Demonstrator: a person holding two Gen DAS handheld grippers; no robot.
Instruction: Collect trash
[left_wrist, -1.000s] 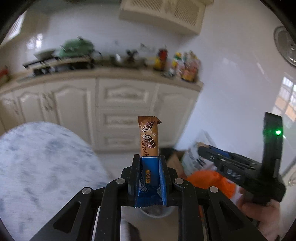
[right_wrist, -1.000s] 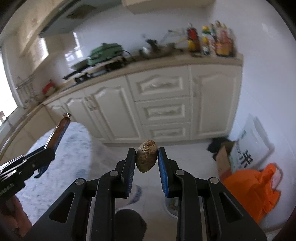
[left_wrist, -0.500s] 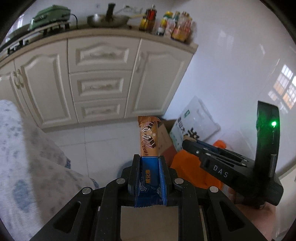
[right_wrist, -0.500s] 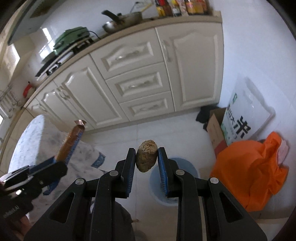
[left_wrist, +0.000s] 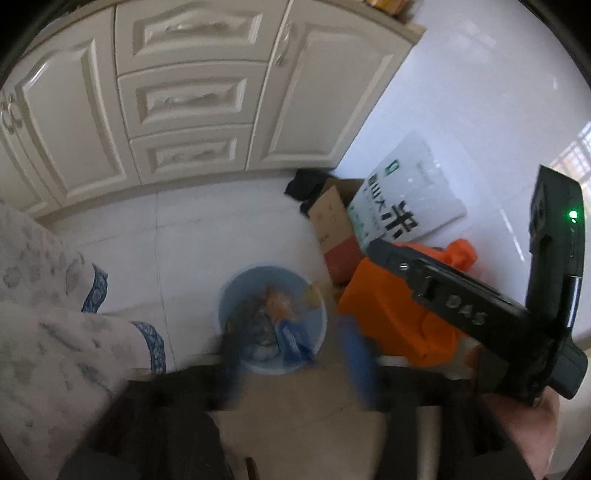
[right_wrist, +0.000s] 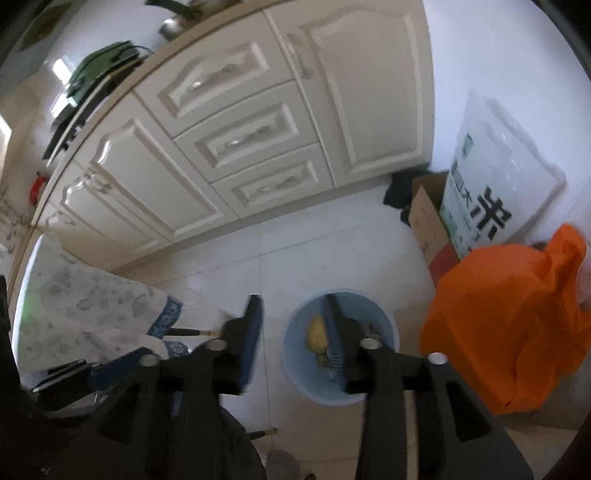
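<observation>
A light blue trash bin (left_wrist: 271, 317) stands on the white tiled floor, also in the right wrist view (right_wrist: 338, 345). My left gripper (left_wrist: 291, 358) is open above it, its fingers blurred. The brown and blue snack wrapper (left_wrist: 286, 325) is over the trash in the bin, free of the jaws. My right gripper (right_wrist: 293, 332) is open over the bin. The brownish lump (right_wrist: 317, 334) is just inside the bin beside the right finger, not held. The right gripper's body (left_wrist: 461, 306) shows in the left wrist view.
Cream kitchen cabinets (right_wrist: 236, 140) stand behind the bin. An orange plastic bag (right_wrist: 509, 325), a cardboard box (right_wrist: 428, 221) and a white rice sack (right_wrist: 491, 177) lie right of the bin. A patterned tablecloth (left_wrist: 48, 321) hangs at the left.
Both grippers tilted down over the bin and opened. The wrapper left the left jaws and the lump left the right jaws; both are now at the bin.
</observation>
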